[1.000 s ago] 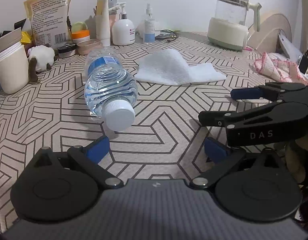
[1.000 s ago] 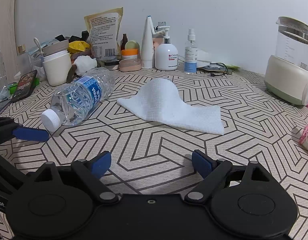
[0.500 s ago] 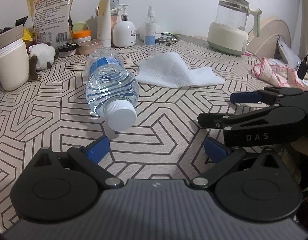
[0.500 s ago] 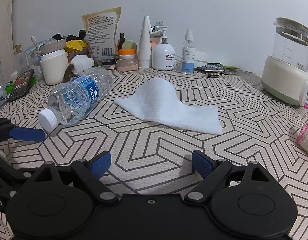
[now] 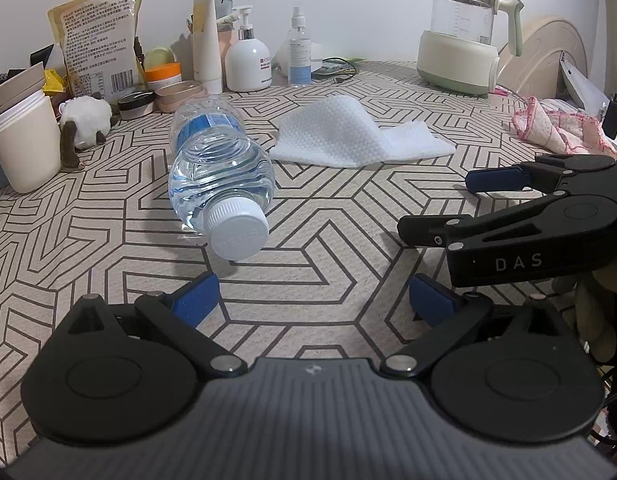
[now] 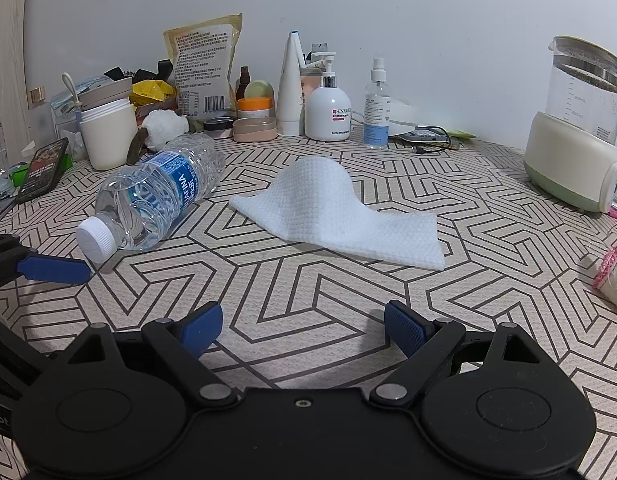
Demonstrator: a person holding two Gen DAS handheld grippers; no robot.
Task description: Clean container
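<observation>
bottle [image 5: 222,168]: lying on its side on the patterned surface [image 5: 328,280], white cap [image 5: 238,232] pointing toward the left gripper, blue label toward the far end, clear liquid showing inside
cloth [image 6: 332,212]: white, resting humped up in the middle, just beside the bottle on its right, apart from it
left gripper [image 5: 314,296]: hovering low over the surface, fingers [image 5: 196,300] spreading wide, holding nothing, cap sitting just ahead of the left finger
right gripper [image 6: 304,326]: hovering over bare surface short of the cloth, fingers [image 6: 404,326] standing wide apart, gripping nothing; also showing at the right edge of the left wrist view, turned sideways
path to bottle: nothing standing between the left fingers and the cap
path to cloth: nothing lying between the right fingers and the cloth's near edge
back left: white cup [image 6: 108,136], plush toy [image 6: 164,128] sitting just behind the bottle's base, phone [image 6: 42,168] leaning near the edge
back row along wall: tan food pouch [image 6: 204,72], white tube [image 6: 290,92], pump bottle [image 6: 328,112], spray bottle [image 6: 377,108], small jars and tins crowding together
back right: kettle [image 5: 464,52] with glass jug on a pale base, standing well apart from the cloth
right edge: pink-trimmed towel [image 5: 560,128] lying bunched beyond the right gripper
</observation>
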